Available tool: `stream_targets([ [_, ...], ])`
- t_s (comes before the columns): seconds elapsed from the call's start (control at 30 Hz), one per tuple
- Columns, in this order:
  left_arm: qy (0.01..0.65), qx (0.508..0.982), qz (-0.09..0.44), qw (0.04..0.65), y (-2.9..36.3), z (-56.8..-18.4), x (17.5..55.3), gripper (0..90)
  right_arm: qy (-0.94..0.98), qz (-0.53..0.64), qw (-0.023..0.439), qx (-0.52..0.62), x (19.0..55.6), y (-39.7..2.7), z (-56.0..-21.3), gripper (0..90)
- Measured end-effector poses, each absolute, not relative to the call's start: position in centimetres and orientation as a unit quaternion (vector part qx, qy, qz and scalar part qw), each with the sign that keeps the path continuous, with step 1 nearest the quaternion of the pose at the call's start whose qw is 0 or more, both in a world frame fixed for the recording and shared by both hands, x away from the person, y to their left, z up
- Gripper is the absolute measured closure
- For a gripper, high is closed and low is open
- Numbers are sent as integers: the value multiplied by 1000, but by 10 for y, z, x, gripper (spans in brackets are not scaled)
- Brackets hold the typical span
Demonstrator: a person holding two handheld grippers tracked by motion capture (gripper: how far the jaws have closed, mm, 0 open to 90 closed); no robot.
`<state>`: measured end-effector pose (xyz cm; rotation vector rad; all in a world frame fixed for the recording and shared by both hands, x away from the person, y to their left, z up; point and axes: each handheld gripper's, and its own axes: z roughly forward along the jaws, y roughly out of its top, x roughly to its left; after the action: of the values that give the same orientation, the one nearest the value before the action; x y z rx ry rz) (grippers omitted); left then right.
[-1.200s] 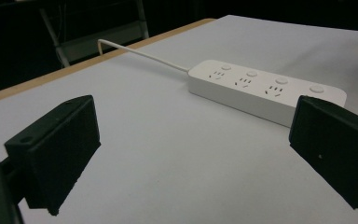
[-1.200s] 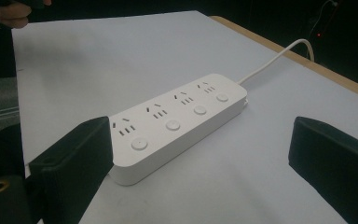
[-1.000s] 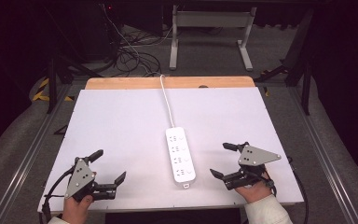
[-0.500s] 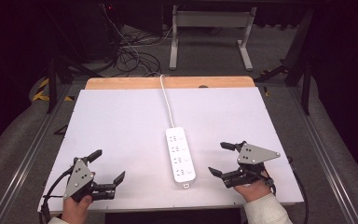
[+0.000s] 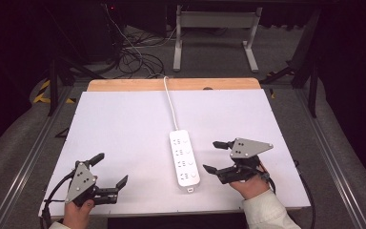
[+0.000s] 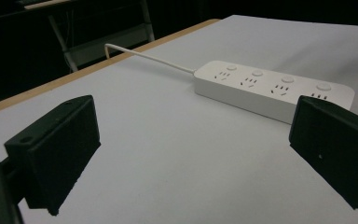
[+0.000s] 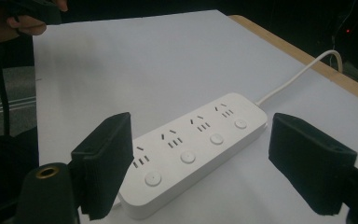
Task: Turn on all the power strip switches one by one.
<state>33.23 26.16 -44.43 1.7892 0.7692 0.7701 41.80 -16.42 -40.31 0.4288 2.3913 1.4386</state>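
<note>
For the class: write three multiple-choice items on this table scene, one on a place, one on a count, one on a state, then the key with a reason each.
1. Where does the power strip lie?
A. between the two grippers
B. left of both grippers
C. on the floor

2. How many round buttons does the power strip carry?
A. two
B. four
C. six

3. How does the right gripper stand?
A. clamped on the cable
C. shut, holding nothing
B. open, touching nothing

Key: 1 A, the high view shows it between the left gripper and the right one. 2 B, the right gripper view shows four in a row. 3 B, its jaws are apart and hold nothing, though they have just been closing.
</note>
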Motion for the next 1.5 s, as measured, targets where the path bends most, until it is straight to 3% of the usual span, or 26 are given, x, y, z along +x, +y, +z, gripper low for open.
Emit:
stream_targets([
  [1.07, 316, 741, 316, 502, 262, -444, 332, 20, 863, 482, 90, 119, 441, -101, -402, 266],
  [1.4, 318, 739, 318, 502, 262, -444, 332, 20, 869, 462, 123, 125, 435, -101, -399, 524],
  [1.43, 318, 739, 317, 502, 262, -444, 332, 20, 872, 457, 120, 126, 435, -100, -398, 600],
  [1.5, 318, 739, 317, 501, 262, -444, 332, 20, 873, 455, 120, 128, 435, -100, -397, 650],
])
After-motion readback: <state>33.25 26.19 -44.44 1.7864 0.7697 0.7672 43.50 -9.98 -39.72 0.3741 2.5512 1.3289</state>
